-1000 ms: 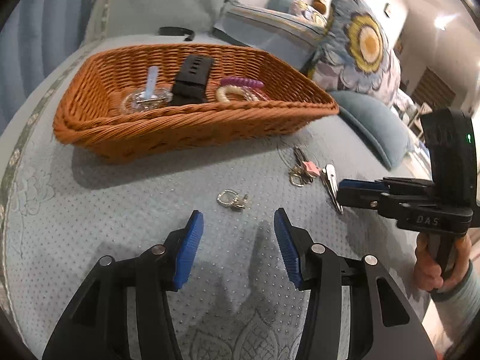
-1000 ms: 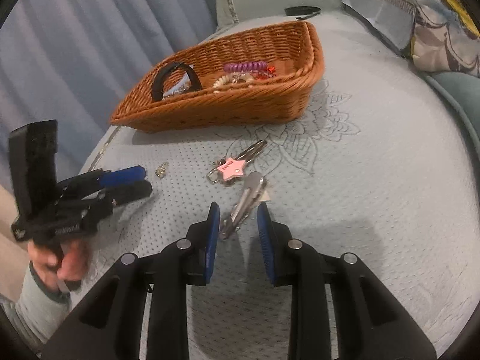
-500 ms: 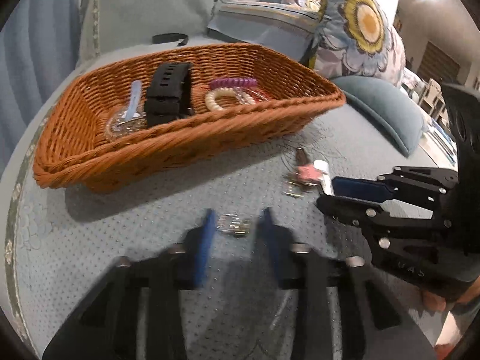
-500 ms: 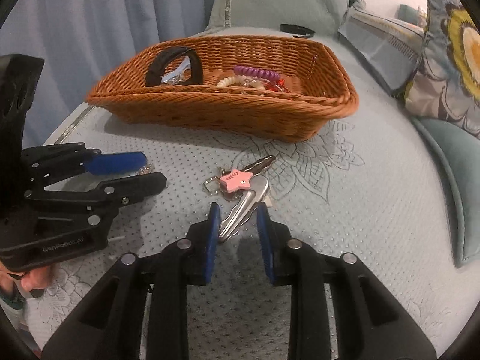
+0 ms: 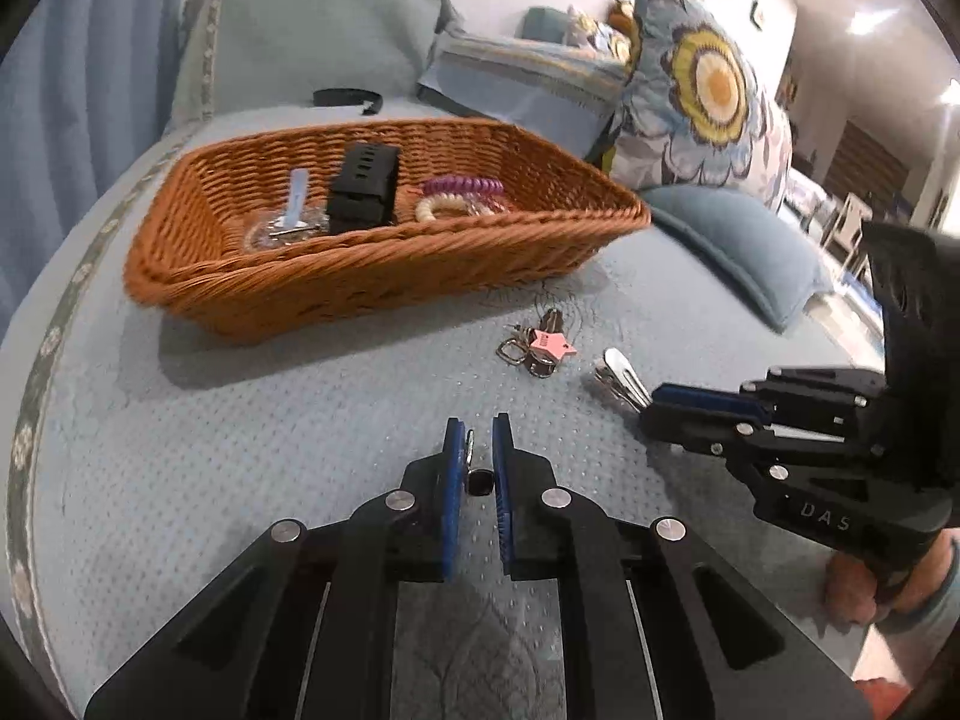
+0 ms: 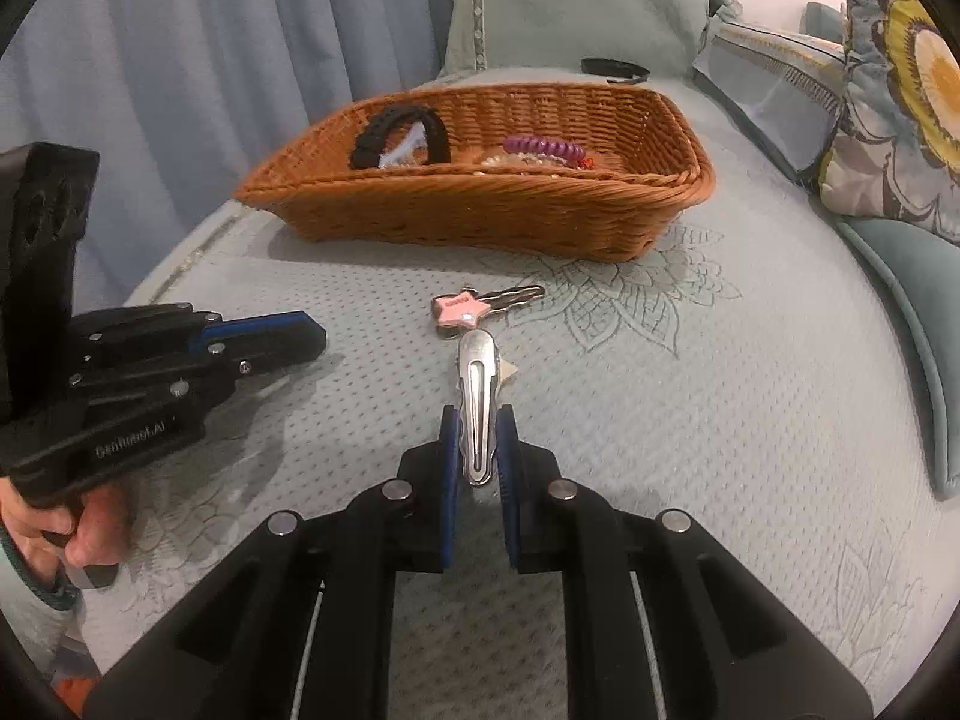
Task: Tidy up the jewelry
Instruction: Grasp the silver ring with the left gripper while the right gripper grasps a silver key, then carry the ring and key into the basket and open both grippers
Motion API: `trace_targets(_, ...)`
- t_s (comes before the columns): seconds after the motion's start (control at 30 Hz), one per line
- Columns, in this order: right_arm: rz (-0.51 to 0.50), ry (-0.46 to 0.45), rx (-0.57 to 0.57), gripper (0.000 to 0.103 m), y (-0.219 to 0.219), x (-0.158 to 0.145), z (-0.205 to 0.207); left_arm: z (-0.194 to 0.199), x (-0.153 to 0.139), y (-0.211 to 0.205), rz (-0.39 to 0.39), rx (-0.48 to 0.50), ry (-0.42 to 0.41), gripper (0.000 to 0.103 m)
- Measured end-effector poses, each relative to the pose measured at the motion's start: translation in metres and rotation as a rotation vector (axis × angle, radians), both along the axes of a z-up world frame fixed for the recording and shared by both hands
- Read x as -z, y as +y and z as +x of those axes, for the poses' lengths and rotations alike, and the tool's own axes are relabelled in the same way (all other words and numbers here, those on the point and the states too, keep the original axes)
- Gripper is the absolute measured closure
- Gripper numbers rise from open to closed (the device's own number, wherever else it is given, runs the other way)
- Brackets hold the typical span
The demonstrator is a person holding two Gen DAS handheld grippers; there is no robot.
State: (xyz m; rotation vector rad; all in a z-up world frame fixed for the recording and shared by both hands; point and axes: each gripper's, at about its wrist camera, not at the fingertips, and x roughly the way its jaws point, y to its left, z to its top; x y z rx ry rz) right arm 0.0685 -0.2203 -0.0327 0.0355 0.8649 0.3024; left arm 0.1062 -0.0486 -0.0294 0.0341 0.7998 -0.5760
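Note:
My left gripper (image 5: 477,441) is shut on a small silver ring (image 5: 470,450) just above the bedspread; it also shows in the right wrist view (image 6: 312,339). My right gripper (image 6: 476,426) is shut on a silver hair clip (image 6: 477,396), which sticks forward from the pads; the clip (image 5: 618,381) and right gripper (image 5: 651,411) show in the left wrist view. A key bunch with a pink star tag (image 6: 459,309) (image 5: 549,345) lies just past the clip. The wicker basket (image 5: 336,288) (image 6: 540,210) holds a black watch strap (image 5: 363,189), a purple coil tie (image 5: 462,185), a bead bracelet and a clear piece.
A black band (image 5: 348,97) lies behind the basket near the grey pillow. Floral cushions (image 5: 708,96) and a blue cushion (image 5: 732,240) line the right side. A blue curtain (image 6: 180,60) hangs at the left. The bed drops off at the near left edge.
My left gripper moved forward over the silver ring and shut on it. My right gripper closed further on the hair clip and lifted it off the keys.

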Motion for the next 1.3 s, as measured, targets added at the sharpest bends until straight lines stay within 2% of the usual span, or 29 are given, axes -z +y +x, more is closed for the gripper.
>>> trace_targets(0.2, 0.042, -0.035, 0.01, 0.093, -0.005, -0.015, -0.012, -0.006, -0.008, 0.011, -0.049, -0.019, -0.016, 0.095)
trace_targets(0.4, 0.054, -0.133, 0.009, 0.093, -0.004, -0.055, -0.007, -0.007, -0.032, 0.016, -0.106, -0.028, -0.072, 0.095)
trace_targets(0.57, 0.041, -0.205, 0.016, 0.093, -0.002, -0.087, 0.027, 0.013, -0.067, 0.021, -0.149, -0.046, -0.138, 0.095)
trace_targets(0.73, 0.046, -0.217, 0.036, 0.093, -0.002, -0.1, 0.073, 0.054, -0.091, 0.025, -0.171, -0.091, -0.172, 0.095)
trace_targets(0.9, 0.013, -0.174, 0.072, 0.093, 0.003, -0.091, 0.122, 0.092, -0.091, 0.027, -0.165, -0.135, -0.164, 0.095)
trace_targets(1.03, -0.017, -0.11, 0.115, 0.093, 0.0, -0.071, 0.155, 0.116, -0.084, 0.021, -0.112, -0.152, -0.153, 0.095)
trace_targets(1.3, 0.018, 0.016, 0.125, 0.093, -0.007, -0.04, 0.187, 0.151, -0.057, 0.011, -0.044, -0.176, -0.055, 0.095)
